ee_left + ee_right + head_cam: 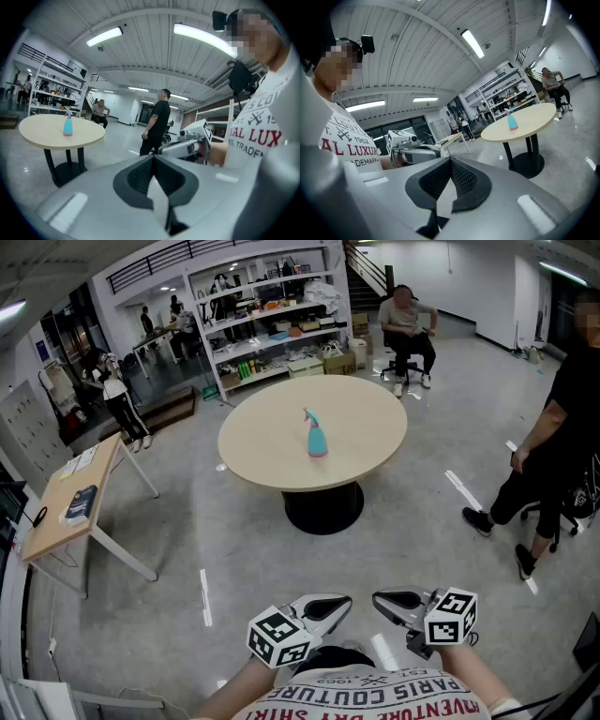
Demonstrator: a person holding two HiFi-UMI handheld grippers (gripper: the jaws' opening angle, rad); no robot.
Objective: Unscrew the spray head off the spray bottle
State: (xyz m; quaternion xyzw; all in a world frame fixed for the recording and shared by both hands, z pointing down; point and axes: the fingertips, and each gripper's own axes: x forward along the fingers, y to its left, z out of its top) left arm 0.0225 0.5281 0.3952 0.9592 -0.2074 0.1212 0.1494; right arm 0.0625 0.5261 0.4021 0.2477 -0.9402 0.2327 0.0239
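Left claw (152, 158) closed on nothing.
Bottle (68, 127) stands upright on the round tabletop (37, 135), well apart to the left.

**Bright, even indoor light — strong fisheye bend at the edges**

Ceiling strips (201, 38) cast flat white light and blow out to glare. Shadows on the floor (422, 521) are faint. Both gripper views curve hard, with dark corners. Close up, the left gripper (152, 161) and right gripper (450, 161) look soft — the distance is sharper.
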